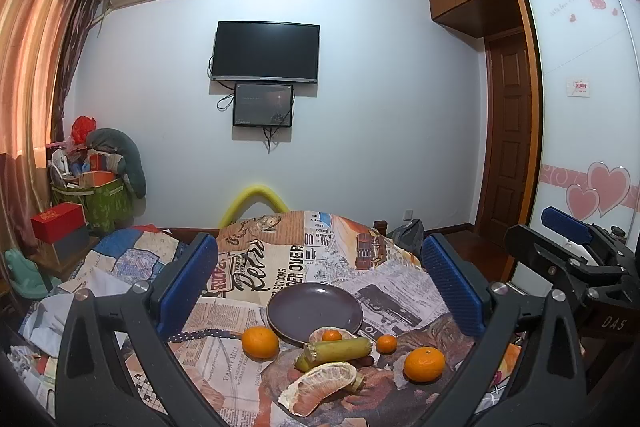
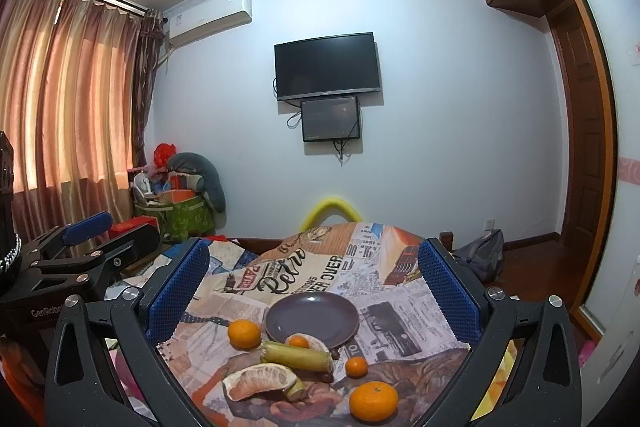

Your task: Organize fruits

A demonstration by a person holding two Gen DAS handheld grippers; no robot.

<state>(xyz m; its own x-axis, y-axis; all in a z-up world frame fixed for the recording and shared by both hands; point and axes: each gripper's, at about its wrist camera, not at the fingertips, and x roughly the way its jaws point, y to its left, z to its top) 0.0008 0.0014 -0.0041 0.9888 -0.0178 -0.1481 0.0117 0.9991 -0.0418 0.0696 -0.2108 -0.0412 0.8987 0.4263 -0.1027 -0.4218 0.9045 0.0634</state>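
Looking out along both wrists, I see my left tool (image 1: 316,283) and my right tool (image 2: 312,285) spread wide with nothing between their blue pads, both hanging above the fruit and touching none of it. The surface under them is draped in a newspaper-print cloth (image 1: 280,267); I can't tell whether a counter or a bed lies beneath. On the cloth sits a dark purple plate (image 1: 315,311), bare of fruit. Just left of its near rim lies a large orange (image 1: 260,342). At the near rim a small tangerine (image 1: 331,335) rests in a curl of peel, partly hidden behind a yellow-green cane piece (image 1: 338,349) that lies on its side across the front of the plate. A second, shorter cane piece pokes out below it, though I can't make out much of it. Nearest me lies a peeled pomelo segment (image 1: 318,389), touching the cane pieces. To the right, apart from the plate, sit a small orange (image 1: 386,343) and, nearer and farther right, a larger mandarin (image 1: 424,364) with its stem scar up. From the left wrist I catch the right tool at the frame's right edge; on the far wall hangs a dark television (image 2: 326,65).
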